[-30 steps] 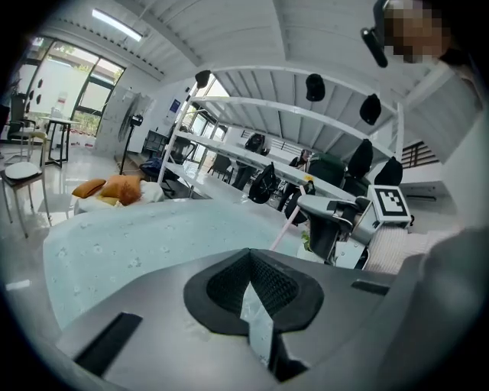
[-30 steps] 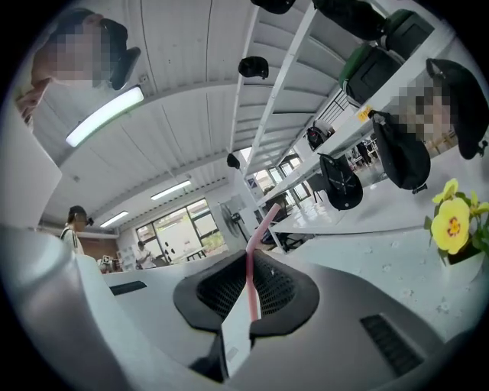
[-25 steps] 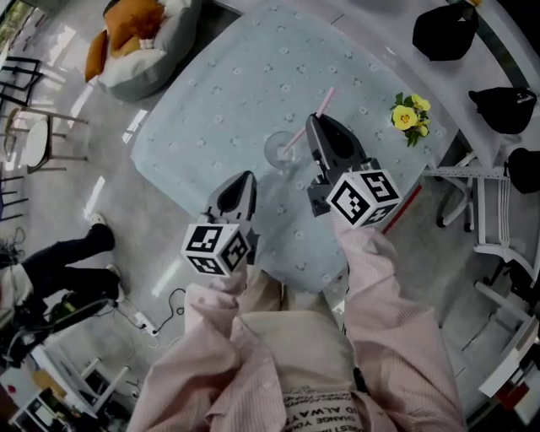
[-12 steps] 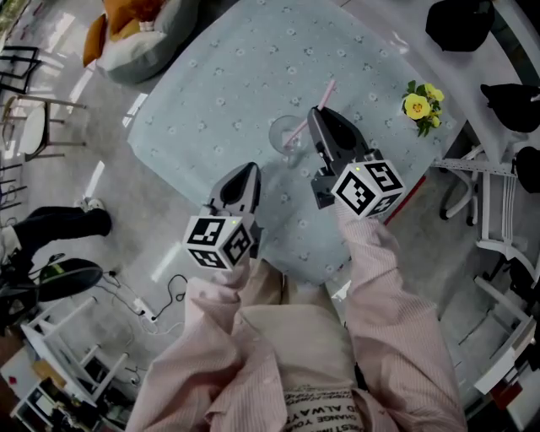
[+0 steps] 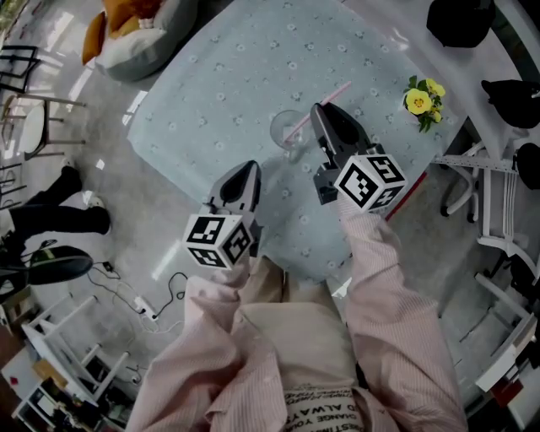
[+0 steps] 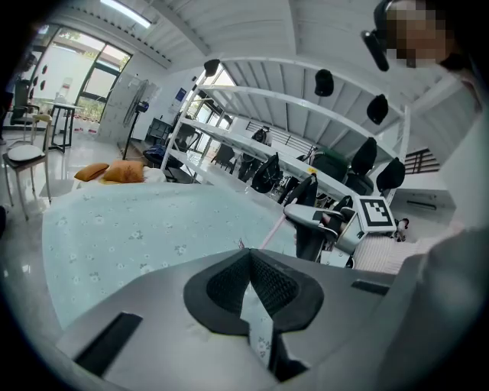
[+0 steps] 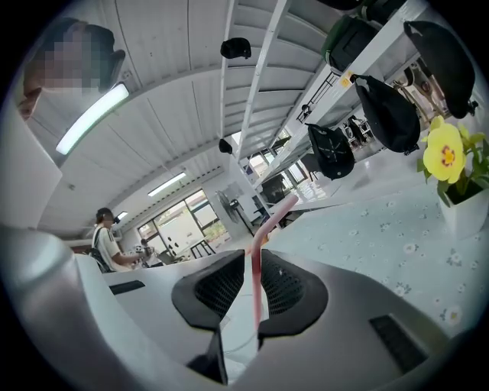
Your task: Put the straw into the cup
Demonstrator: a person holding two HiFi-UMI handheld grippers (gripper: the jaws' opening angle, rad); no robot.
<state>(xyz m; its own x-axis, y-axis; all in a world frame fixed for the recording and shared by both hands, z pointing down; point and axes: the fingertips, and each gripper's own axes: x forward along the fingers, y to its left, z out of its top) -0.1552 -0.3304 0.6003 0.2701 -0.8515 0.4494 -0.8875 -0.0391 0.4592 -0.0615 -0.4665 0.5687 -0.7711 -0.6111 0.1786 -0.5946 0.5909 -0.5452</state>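
A clear cup [image 5: 285, 131] stands on the pale flower-print tablecloth [image 5: 211, 84]. A pink straw [image 5: 331, 94] slants from inside the cup up to the right. My right gripper [image 5: 319, 110] sits just right of the cup, its narrow jaws on the straw's middle and starting to open. In the right gripper view the straw [image 7: 256, 263] runs upright between the two pads [image 7: 286, 286], which still touch it. My left gripper [image 5: 247, 166] hovers nearer the table's front edge, left of the cup, shut with nothing in it [image 6: 250, 256]. From there the straw [image 6: 271, 231] shows beside the right gripper [image 6: 306, 221].
A small pot of yellow flowers [image 5: 419, 103] stands at the table's right edge [image 7: 447, 153]. An orange-and-grey beanbag [image 5: 135, 38] lies on the floor at the far left. Black office chairs [image 5: 460, 21] and white frames line the right side. A person's legs [image 5: 51, 215] are at the left.
The straw's top has tipped further right and now leans flatter out of the cup. The right gripper has sunk slightly. The left gripper has stayed put.
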